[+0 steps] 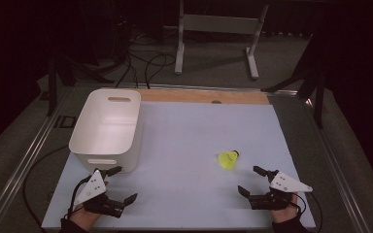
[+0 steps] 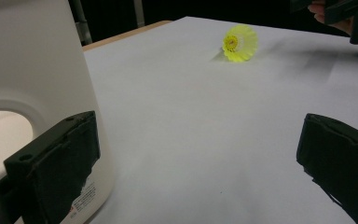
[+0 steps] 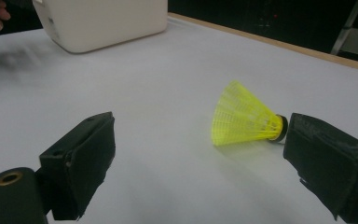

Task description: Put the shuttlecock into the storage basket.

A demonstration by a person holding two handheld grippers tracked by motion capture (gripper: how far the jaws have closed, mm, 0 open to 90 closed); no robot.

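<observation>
A yellow shuttlecock [image 1: 228, 159] lies on its side on the white table sheet [image 1: 184, 145], right of centre. In the right gripper view the shuttlecock [image 3: 247, 116] rests just ahead of the right-hand jaw, its dark cork tip close to that jaw. My right gripper [image 1: 251, 180] stands open at the front right, a little nearer than the shuttlecock. My left gripper [image 1: 124, 184] is open at the front left, close to the near wall of a white bin [image 1: 108, 127]. In the left gripper view the bin [image 2: 32, 79] is beside the left-hand jaw and the shuttlecock [image 2: 239, 43] lies far off.
The empty white bin has cut-out handles and stands at the left of the sheet. A wooden strip [image 1: 204, 96] edges the table's far side. Beyond it stand a metal frame's legs [image 1: 213, 34] and cables [image 1: 145, 63] on the floor.
</observation>
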